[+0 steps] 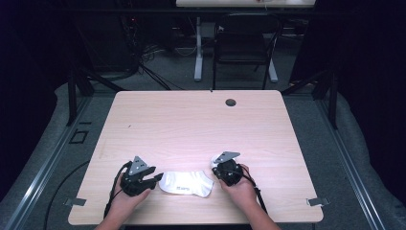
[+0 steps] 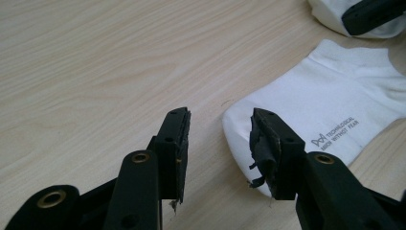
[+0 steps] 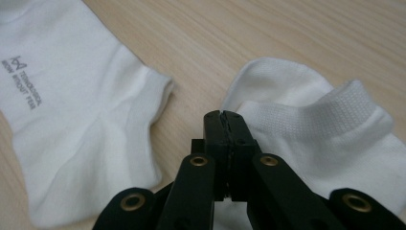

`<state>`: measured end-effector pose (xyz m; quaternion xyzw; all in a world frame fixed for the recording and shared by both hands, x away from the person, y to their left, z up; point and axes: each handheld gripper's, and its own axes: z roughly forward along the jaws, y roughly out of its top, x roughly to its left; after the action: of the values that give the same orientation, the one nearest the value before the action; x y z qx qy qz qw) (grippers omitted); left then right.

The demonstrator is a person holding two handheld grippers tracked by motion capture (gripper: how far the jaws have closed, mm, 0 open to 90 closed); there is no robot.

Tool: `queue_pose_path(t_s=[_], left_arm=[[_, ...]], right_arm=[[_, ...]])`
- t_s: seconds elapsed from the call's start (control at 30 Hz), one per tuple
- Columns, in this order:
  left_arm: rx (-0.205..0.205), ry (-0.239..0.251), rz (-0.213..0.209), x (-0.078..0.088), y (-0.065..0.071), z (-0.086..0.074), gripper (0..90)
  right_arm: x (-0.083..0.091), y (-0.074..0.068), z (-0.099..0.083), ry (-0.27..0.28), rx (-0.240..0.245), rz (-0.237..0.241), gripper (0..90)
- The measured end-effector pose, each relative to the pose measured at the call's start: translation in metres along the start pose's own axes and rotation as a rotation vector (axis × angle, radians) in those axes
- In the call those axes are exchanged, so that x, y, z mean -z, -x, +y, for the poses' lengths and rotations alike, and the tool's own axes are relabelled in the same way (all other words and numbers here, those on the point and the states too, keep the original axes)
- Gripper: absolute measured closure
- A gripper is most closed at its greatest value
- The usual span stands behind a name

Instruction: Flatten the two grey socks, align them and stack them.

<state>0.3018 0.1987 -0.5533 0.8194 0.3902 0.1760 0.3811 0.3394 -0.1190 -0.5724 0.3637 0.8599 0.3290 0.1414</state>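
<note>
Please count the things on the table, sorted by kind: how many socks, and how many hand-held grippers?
White socks: 2, the printed sock and the ribbed-cuff sock.
Hand-held grippers: 2, the left hand-held gripper and the right hand-held gripper.
Total: 4

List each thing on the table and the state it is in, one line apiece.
Printed white sock: lying flat on the table, toe between the left gripper's open jaws, unpinched.
Second white sock: bunched at the cuff, lying beside the first.
Left gripper: open, low over the table.
Right gripper: jaws shut together, at the second sock's edge; whether fabric is caught cannot be told.
Table: bare wood beyond the socks.
</note>
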Motion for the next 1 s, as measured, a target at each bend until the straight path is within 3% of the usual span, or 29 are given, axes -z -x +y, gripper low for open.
queue_pose_path(t_s=[0.27, 0.63, 0.83, 1.0], left_arm=[[0.001, 0.000, -0.001, 0.000, -0.001, 0.000, 57.8], [0.022, 0.008, -0.006, 0.001, -0.002, 0.000, 57.9], [-0.028, -0.032, -0.075, -0.006, 0.018, 0.000, 61.0], [-0.105, -0.094, -0.090, -0.017, 0.033, -0.005, 64.3]], right_arm=[[-0.025, -0.007, 0.028, 0.003, 0.036, 0.047, 90.0], [-0.048, -0.031, 0.056, -0.020, 0.138, 0.076, 90.0], [-0.052, -0.026, 0.059, -0.010, 0.119, 0.071, 90.0], [-0.056, -0.024, 0.063, -0.012, 0.114, 0.070, 90.0]])
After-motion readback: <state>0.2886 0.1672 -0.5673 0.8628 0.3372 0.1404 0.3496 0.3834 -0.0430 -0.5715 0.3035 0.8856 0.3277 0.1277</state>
